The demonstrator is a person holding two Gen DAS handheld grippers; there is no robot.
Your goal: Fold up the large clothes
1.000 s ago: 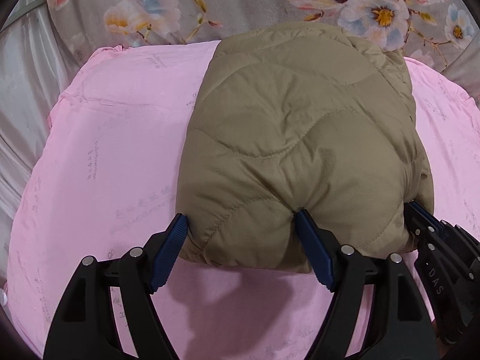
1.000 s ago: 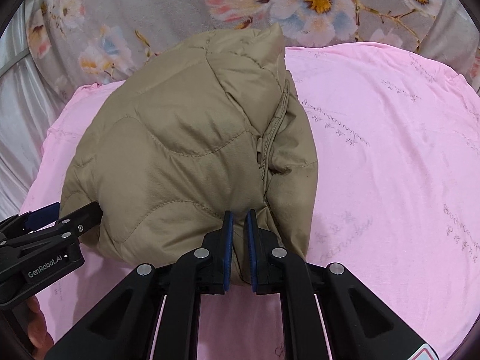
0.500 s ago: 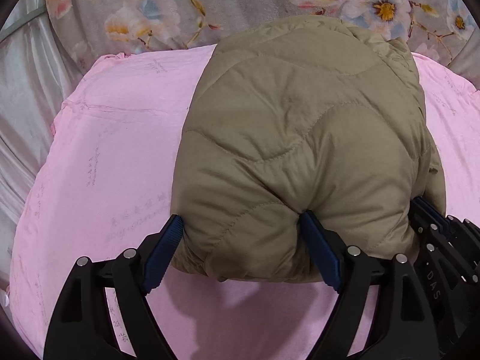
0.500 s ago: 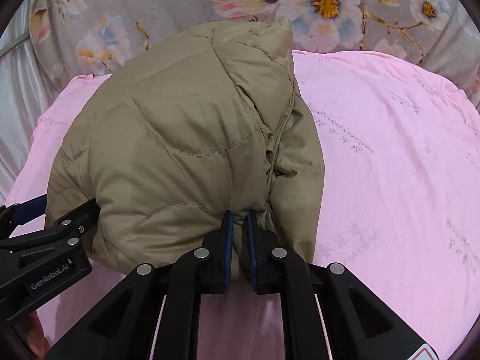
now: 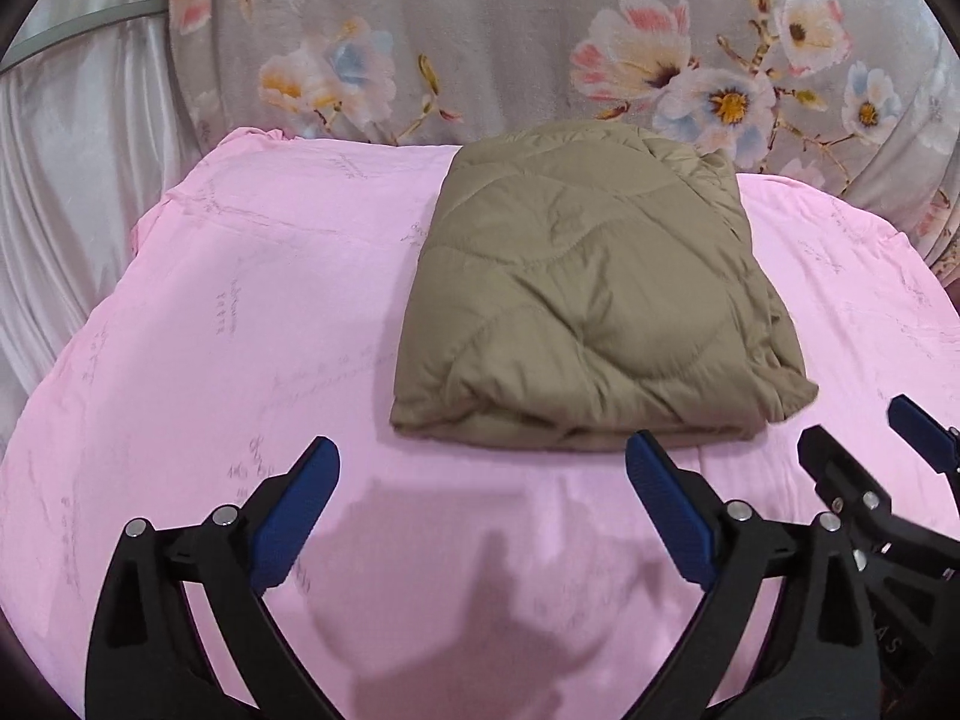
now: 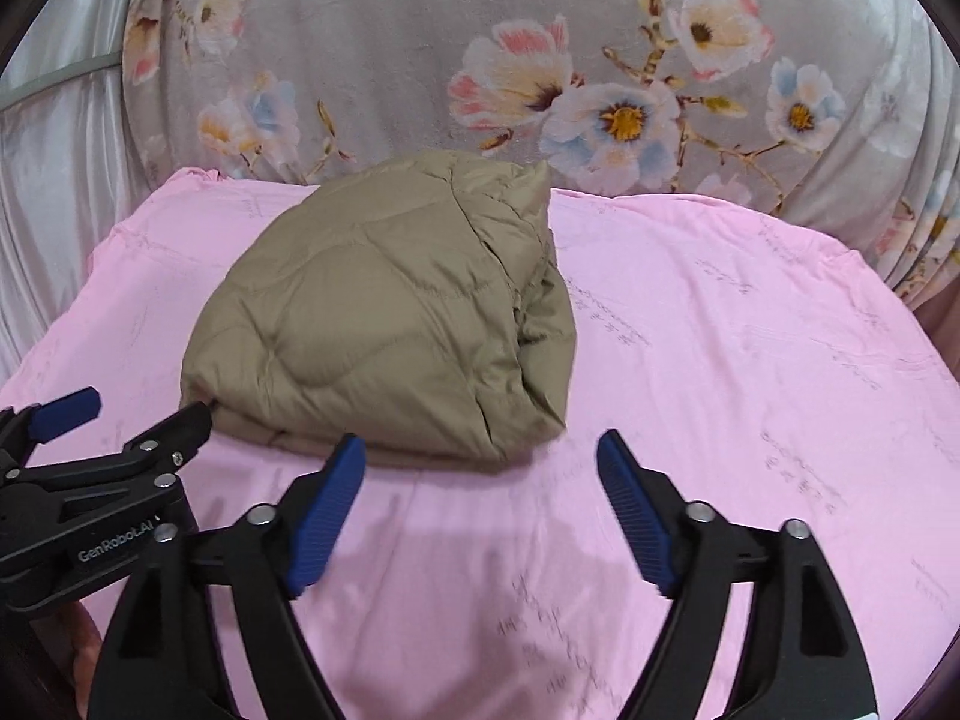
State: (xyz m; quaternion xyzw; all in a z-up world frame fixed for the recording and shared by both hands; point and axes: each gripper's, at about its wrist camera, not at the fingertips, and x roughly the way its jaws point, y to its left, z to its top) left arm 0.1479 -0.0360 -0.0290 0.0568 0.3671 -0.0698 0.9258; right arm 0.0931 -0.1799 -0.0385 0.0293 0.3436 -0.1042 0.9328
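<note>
A tan quilted puffer jacket (image 5: 594, 300) lies folded into a compact bundle on the pink sheet (image 5: 240, 330); it also shows in the right wrist view (image 6: 384, 324). My left gripper (image 5: 480, 468) is open and empty, just short of the bundle's near edge. My right gripper (image 6: 480, 456) is open and empty, in front of the bundle's near right corner. Each gripper shows at the edge of the other's view: the right gripper (image 5: 864, 438) and the left gripper (image 6: 144, 414).
The pink sheet (image 6: 750, 360) covers the surface. A grey floral cloth (image 5: 540, 42) hangs behind it, with a silvery satin drape (image 5: 66, 150) at the left. The sheet's edge drops off at far right (image 6: 918, 312).
Both grippers have let go of the jacket and pulled back toward me. The right jaws went from shut on the fabric to wide open. The bundle now rests flat on the sheet.
</note>
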